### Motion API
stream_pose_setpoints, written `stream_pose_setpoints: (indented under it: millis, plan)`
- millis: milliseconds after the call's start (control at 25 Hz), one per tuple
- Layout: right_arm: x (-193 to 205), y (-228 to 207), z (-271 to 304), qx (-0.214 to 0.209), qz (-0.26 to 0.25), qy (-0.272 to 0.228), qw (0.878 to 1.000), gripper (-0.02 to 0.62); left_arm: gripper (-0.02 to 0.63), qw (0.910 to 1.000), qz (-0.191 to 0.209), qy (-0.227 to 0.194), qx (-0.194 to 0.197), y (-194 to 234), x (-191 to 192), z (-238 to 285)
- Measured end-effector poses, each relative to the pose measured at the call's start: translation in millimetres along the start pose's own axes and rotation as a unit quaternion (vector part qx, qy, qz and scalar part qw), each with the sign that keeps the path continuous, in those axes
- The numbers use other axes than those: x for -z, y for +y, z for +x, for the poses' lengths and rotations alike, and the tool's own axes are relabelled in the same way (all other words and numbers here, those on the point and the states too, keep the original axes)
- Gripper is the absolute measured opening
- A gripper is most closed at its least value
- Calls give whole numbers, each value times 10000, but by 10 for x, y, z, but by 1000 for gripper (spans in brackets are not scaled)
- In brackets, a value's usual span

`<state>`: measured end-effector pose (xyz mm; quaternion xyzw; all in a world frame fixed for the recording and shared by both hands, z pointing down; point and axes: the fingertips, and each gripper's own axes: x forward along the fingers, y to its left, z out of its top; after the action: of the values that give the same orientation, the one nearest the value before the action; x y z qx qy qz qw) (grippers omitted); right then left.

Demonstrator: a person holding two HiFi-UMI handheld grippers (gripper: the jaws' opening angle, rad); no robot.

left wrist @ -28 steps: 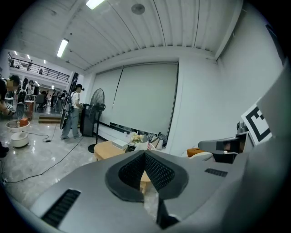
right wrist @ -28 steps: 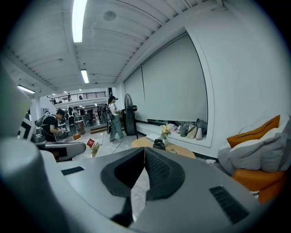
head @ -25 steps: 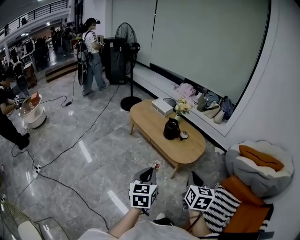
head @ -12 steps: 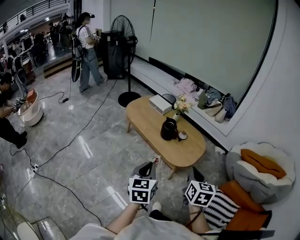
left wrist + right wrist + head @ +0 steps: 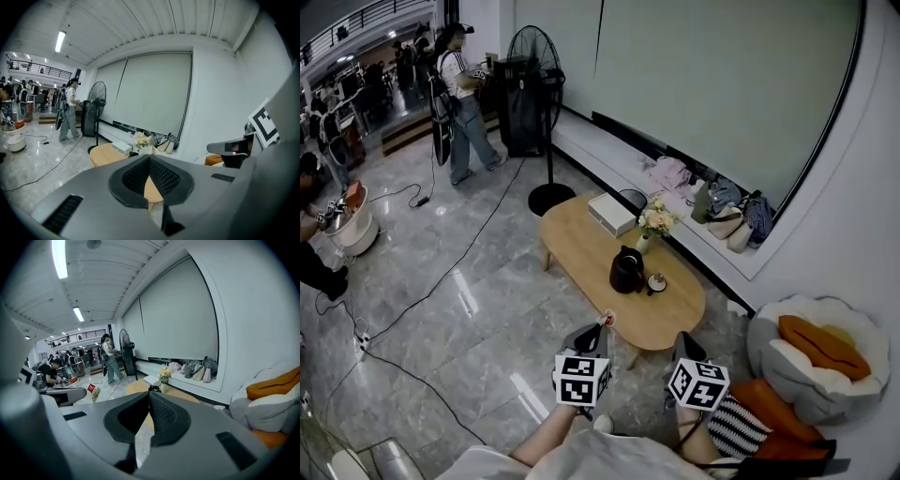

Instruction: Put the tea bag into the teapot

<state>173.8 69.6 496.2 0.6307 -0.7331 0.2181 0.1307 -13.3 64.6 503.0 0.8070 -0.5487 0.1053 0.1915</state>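
My head camera looks steeply down from above at the wooden table (image 5: 581, 244) bearing the teapot (image 5: 626, 270), well ahead, while both gripper views (low, side by side) face forward along their jaws toward that same table.

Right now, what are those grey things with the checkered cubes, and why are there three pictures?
They are two hand-held grippers, like big tongs, held by a person. One picture comes from a camera on the person's head, looking down; the other two from cameras riding on each gripper. The left gripper pinches a tea bag; the right gripper is shut and empty. Ahead, the wooden table carries a black teapot, a small cup, flowers and a white box.
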Motion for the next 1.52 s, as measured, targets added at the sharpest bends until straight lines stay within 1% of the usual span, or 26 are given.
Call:
stream_pose_setpoints:
  millis: [400, 640, 800, 920, 1040, 1240, 1520]
  plan:
    - [-287, -232, 585, -306, -43, 31, 9995, 34, 15, 9997, -65, -10, -243, 41, -167, 509]
    - [-285, -288, 827, -441, 174, 138, 9988, 34, 15, 9993, -49, 62, -373, 125, -205, 661]
    - [-271, -297, 950, -459, 219, 203, 9985, 34, 15, 9991, -59, 87, -404, 184, -241, 773]
    - [-283, -321, 1078, -432, 263, 241, 9984, 34, 15, 9993, -43, 93, -355, 238, -279, 937]
    - [-390, -405, 1241, -309, 340, 192, 9988, 34, 15, 9996, -7, 102, -252, 293, -362, 1175]
    - [-701, -427, 1589, -164, 324, 45, 9993, 34, 15, 9999, 82, -47, -53, 449, -691, 1608]
    - [-1068, -369, 2112, 7, 384, 7, 9993, 34, 15, 9995, 197, -72, 223, 716, -1106, 2159]
